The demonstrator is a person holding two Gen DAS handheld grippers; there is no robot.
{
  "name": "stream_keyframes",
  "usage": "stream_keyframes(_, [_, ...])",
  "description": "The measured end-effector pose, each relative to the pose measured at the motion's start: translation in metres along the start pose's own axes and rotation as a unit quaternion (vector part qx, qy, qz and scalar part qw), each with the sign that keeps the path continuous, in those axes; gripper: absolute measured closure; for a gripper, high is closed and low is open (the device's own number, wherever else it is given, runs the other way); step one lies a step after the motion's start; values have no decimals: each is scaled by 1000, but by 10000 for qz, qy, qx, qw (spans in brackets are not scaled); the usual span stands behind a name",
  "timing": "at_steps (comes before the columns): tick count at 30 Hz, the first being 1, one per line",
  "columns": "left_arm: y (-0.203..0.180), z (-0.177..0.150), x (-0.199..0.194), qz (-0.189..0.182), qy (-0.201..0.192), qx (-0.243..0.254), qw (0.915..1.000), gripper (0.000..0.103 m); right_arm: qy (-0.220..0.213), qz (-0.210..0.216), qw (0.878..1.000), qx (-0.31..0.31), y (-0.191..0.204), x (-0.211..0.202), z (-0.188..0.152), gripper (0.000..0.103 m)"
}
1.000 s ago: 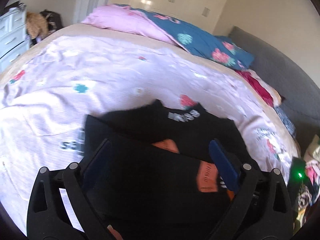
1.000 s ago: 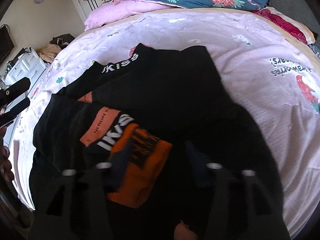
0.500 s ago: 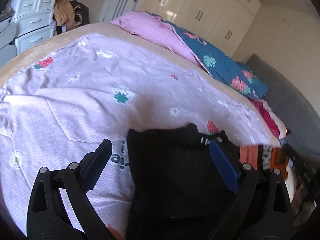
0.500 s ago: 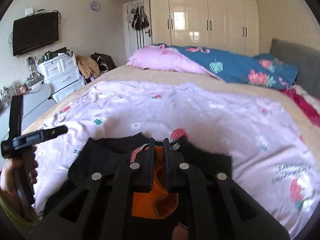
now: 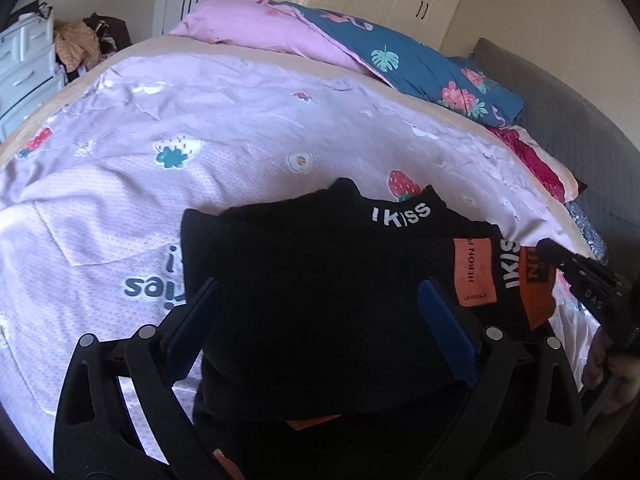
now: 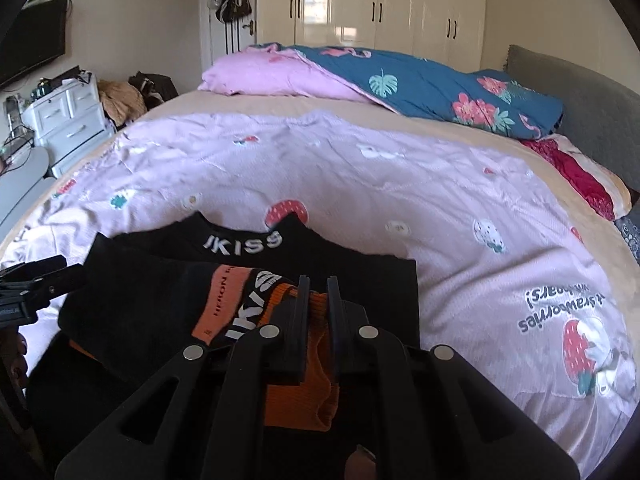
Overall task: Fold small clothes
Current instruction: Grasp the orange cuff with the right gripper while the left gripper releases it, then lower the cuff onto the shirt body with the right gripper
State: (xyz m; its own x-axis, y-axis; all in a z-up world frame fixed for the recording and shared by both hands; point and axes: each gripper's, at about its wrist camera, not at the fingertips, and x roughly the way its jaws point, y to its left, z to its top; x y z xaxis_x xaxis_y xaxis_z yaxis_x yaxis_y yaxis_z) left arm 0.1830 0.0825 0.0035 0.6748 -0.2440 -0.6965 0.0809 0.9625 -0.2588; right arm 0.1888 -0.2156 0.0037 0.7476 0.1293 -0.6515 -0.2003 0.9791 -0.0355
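A black top (image 5: 320, 280) with white "IKISS" lettering on its collar, an orange patch (image 5: 474, 272) and orange ribbed trim lies bunched on the pink quilt (image 5: 200, 120). My left gripper (image 5: 320, 308) stands open just above the black cloth, its blue pads (image 5: 444, 320) wide apart and pressing nothing. My right gripper (image 6: 319, 284) is shut on the top's orange ribbed cuff (image 6: 304, 400), which hangs folded below its fingers. The sleeve (image 6: 224, 300) with the patch is drawn up toward it. Each gripper shows at the edge of the other's view: the right gripper (image 5: 580, 280), the left gripper (image 6: 32, 288).
The quilt (image 6: 400, 184) covers a wide bed. A pink and blue floral duvet (image 6: 400, 80) lies bunched at the far side, with a grey headboard (image 6: 580, 92) at right. White drawers (image 6: 68, 116) and piled clothes stand left of the bed. A wardrobe (image 6: 380, 0) fills the back wall.
The right gripper, open over the top a second ago, has shut on the orange cuff and lifted it. The left gripper swung left off the top, then back over it.
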Motion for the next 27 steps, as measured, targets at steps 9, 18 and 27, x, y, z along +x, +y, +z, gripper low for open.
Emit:
stream_keyframes(9, [-6, -5, 9, 13, 134, 76, 9999, 12, 59, -214, 9998, -2, 2, 4, -5, 90])
stream_keyframes(18, [-14, -11, 14, 42, 243, 264, 9993, 41, 72, 117, 9999, 67, 8, -2, -8, 73])
stream_keyframes(27, [-4, -29, 37, 100, 797, 314, 9963, 71, 514, 684, 9961, -231, 47, 13, -23, 70])
